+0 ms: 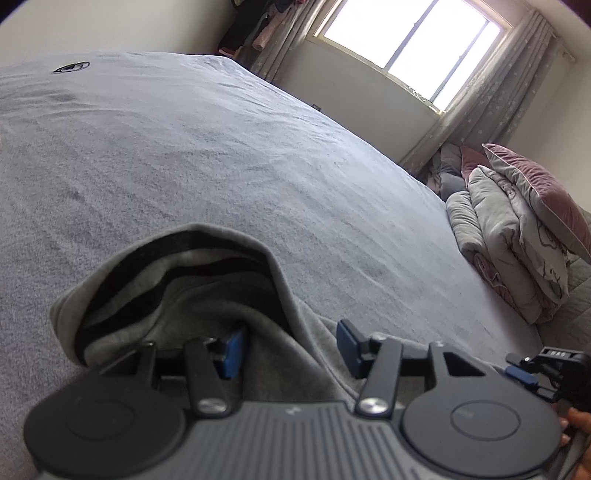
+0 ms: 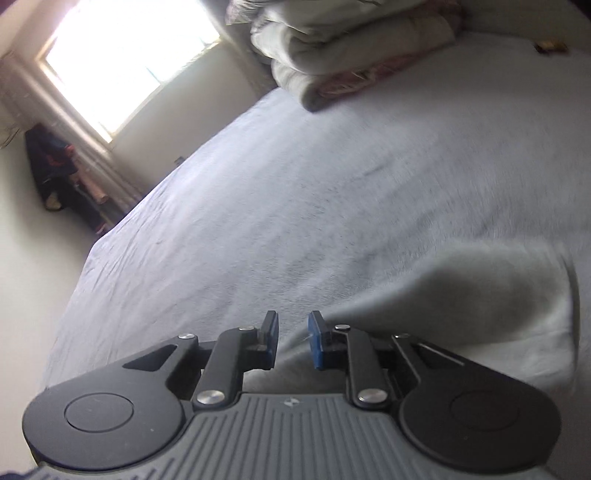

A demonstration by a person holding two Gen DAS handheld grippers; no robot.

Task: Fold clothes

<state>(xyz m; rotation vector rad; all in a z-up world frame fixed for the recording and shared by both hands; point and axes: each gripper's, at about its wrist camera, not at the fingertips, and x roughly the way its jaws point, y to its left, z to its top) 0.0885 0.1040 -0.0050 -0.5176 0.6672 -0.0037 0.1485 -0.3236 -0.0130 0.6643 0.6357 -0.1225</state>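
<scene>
A grey garment with black stripes lies bunched on the pale blue-grey bed sheet. My left gripper is open, its jaws wide apart, with a fold of the garment lying between and over the blue pads. In the right wrist view, the right gripper is open with a narrow gap, low over the edge of the same grey garment, nothing between its pads. The right gripper also shows at the right edge of the left wrist view.
A stack of folded grey quilts and a mauve pillow sits at the head of the bed, also in the right wrist view. A window with curtains and hanging clothes stand beyond the bed. A small dark object lies on the far sheet.
</scene>
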